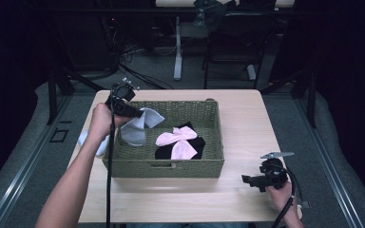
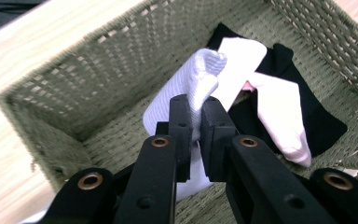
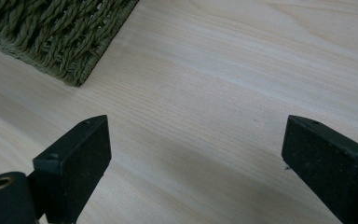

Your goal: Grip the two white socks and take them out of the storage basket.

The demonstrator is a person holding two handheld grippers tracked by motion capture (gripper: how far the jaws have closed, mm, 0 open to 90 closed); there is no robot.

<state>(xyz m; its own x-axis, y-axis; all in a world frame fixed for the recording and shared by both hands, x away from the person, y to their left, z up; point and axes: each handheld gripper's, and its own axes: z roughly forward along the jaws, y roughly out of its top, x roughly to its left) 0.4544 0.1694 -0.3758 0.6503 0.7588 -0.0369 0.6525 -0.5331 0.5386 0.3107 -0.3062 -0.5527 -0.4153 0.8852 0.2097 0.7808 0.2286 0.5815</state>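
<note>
Beside the basket (image 1: 166,168), another white sock (image 1: 100,145) lies, seen from high.

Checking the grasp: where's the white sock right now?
The white sock hangs from the left tongs over the basket's left end in the high view, left of the pink socks lying on black fabric.

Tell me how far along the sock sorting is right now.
Pink socks and a black sock already lie in the basket. The left gripper holds a white sock over it. Another white sock waits on the table. The right gripper rests open.
</note>
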